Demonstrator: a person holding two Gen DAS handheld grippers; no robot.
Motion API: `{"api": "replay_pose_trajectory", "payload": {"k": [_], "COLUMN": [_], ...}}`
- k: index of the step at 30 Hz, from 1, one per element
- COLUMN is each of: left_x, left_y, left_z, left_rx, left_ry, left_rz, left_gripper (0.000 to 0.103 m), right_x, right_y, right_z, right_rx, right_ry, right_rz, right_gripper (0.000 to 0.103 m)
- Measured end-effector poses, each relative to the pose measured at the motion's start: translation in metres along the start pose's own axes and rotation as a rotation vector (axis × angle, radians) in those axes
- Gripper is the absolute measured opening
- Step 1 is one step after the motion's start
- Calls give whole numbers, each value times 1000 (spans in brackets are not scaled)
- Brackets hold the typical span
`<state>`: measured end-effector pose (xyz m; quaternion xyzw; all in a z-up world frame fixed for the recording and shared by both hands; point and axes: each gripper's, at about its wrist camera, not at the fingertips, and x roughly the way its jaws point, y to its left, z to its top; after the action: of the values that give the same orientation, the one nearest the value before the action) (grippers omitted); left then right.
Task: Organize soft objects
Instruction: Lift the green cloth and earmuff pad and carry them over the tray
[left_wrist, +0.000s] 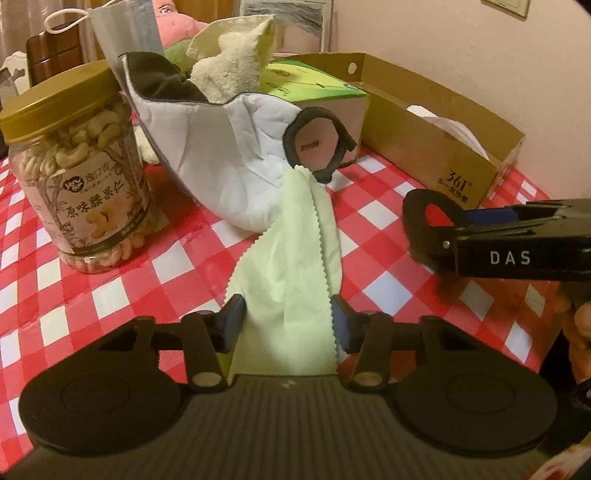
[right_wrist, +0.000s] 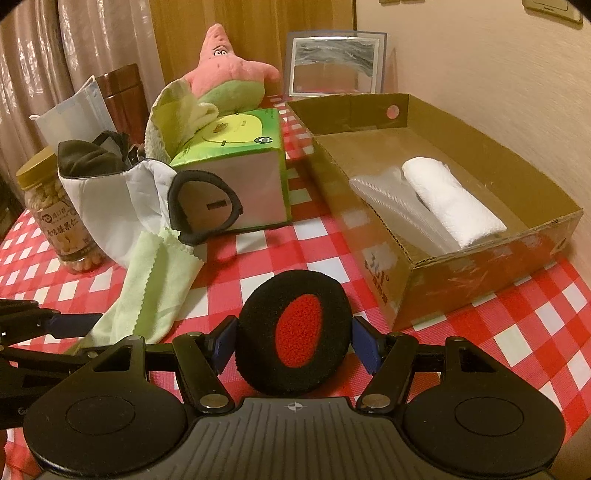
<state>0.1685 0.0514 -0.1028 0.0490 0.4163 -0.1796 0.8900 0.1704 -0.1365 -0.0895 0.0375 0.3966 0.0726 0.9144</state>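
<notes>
A pale green cloth (left_wrist: 291, 258) trails over the checked tablecloth from under a white fabric mask with a black loop (left_wrist: 221, 158). My left gripper (left_wrist: 288, 325) is shut on the cloth's near end, which bunches between the blue pads. In the right wrist view the left gripper (right_wrist: 55, 321) enters from the left edge on the same cloth (right_wrist: 147, 288). My right gripper (right_wrist: 295, 341) is shut on a round black foam pad with a red centre (right_wrist: 295, 332), held upright just above the table. It also appears at the right of the left wrist view, as the foam pad (left_wrist: 437, 216).
An open cardboard box (right_wrist: 480, 258) at the right holds a rolled white towel (right_wrist: 450, 199). A green tissue box (right_wrist: 236, 147), a cream towel (left_wrist: 236, 70), a pink plush (right_wrist: 229, 74) and a cashew jar (left_wrist: 81, 177) crowd the left and back.
</notes>
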Motion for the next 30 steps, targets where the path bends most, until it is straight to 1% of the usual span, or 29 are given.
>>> {"api": "replay_pose_trajectory", "payload": {"k": [2, 3, 4, 7, 10, 15, 23, 30], "left_x": [-1, -2, -2, -5, -7, -17, -37, -58], "left_y": [1, 2, 3, 8, 8, 1, -14, -23], "left_z": [0, 0, 0, 0, -1, -1, 5, 8], "left_rx": [-11, -15, -16, -35, -37, -59, -95, -188], "left_ry": [0, 1, 1, 1, 4, -8, -36, -79], "left_rz": [8, 14, 20, 16, 14, -12, -18, -20], "left_gripper": [27, 14, 6, 3, 2, 2, 2, 2], "right_x": [-1, -1, -1, -3, -5, -12, -29, -47], "right_y": [0, 0, 1, 1, 2, 2, -1, -9], "right_z": [0, 0, 1, 1, 0, 1, 1, 1], "right_rx": [2, 2, 1, -1, -3, -6, -8, 8], "right_ry": [0, -1, -3, -5, -9, -28, -55, -88], "right_rz": [2, 2, 2, 3, 5, 12, 14, 14], "right_gripper": [66, 66, 66, 66, 66, 66, 66, 66]}}
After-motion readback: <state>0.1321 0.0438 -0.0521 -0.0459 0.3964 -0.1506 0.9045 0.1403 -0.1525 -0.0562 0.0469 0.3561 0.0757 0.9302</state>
